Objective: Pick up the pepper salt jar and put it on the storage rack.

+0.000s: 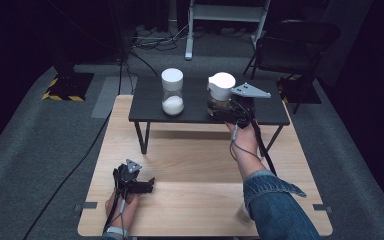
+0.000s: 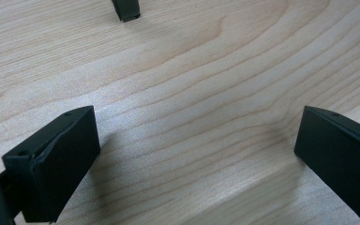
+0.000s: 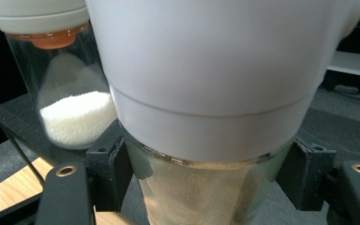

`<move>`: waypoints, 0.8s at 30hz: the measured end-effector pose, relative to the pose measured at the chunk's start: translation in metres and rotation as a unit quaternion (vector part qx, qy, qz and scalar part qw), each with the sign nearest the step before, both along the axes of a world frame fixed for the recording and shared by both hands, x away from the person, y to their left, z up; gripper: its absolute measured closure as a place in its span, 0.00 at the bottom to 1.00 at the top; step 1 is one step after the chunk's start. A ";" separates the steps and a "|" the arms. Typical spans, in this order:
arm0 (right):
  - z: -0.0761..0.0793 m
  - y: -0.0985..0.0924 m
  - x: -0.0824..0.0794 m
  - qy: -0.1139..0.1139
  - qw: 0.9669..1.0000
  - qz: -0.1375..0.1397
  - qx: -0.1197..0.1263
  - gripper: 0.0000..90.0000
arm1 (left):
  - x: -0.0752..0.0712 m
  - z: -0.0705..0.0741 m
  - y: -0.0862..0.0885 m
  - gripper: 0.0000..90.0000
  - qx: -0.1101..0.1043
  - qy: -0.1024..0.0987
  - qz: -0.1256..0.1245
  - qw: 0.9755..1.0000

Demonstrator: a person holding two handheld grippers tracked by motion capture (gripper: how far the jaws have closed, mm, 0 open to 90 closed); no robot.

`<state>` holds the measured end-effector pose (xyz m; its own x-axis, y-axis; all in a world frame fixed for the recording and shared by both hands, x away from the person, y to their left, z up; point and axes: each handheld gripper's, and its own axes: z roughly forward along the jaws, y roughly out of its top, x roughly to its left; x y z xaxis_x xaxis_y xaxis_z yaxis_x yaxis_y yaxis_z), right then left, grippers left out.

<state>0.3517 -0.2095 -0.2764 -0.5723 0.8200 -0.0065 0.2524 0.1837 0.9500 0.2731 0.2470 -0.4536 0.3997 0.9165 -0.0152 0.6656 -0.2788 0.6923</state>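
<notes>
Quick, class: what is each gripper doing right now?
Left gripper: open, nothing between its jaws, low over the wooden table.
Right gripper: closed on the glass jar with the white lid, at the black shelf.

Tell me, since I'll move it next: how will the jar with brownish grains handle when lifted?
The jar looks like smooth glass, so probably slippery and breakable. Its big white lid tops a narrower body, so it may tip. The right gripper clamps it.
</notes>
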 end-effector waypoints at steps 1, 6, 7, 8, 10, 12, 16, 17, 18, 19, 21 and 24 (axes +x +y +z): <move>-0.001 0.000 0.003 0.000 1.000 0.001 0.002 0.33 | 0.000 0.000 0.000 0.00 0.000 0.000 0.000 1.000; -0.004 0.004 0.012 0.011 1.000 -0.009 0.000 0.33 | 0.000 0.000 0.000 0.00 0.000 0.000 0.000 1.000; -0.005 0.004 0.013 0.011 1.000 -0.010 0.000 0.33 | 0.000 0.000 0.000 0.00 0.000 0.000 0.000 1.000; -0.006 0.003 0.014 0.011 1.000 -0.010 0.001 0.33 | 0.000 0.000 0.000 0.00 0.000 0.000 0.000 1.000; -0.007 0.002 0.016 0.013 1.000 -0.009 0.005 0.33 | 0.000 0.000 0.000 0.00 0.000 0.000 0.000 1.000; -0.008 0.003 0.018 0.016 1.000 -0.009 0.004 0.33 | 0.000 0.000 0.000 0.00 0.000 0.000 0.000 1.000; -0.011 0.003 0.020 0.013 1.000 -0.005 0.002 0.33 | 0.000 0.000 0.000 0.00 0.000 0.000 0.000 1.000; -0.011 0.003 0.020 0.012 1.000 -0.005 0.001 0.33 | 0.000 0.000 0.000 0.00 0.000 0.000 0.000 1.000; -0.011 0.003 0.021 0.013 1.000 -0.004 0.001 0.33 | 0.000 0.000 0.000 0.00 0.000 0.000 0.000 1.000; -0.011 0.002 0.021 0.015 1.000 -0.003 0.003 0.32 | 0.000 0.000 0.000 0.00 0.000 0.000 0.000 1.000; -0.011 -0.001 0.022 0.018 1.000 -0.003 0.011 0.23 | 0.000 0.000 0.000 0.00 0.000 0.000 -0.001 1.000; -0.008 -0.007 0.022 0.030 0.999 -0.001 0.029 0.13 | 0.000 0.000 0.000 0.00 0.000 0.000 0.000 1.000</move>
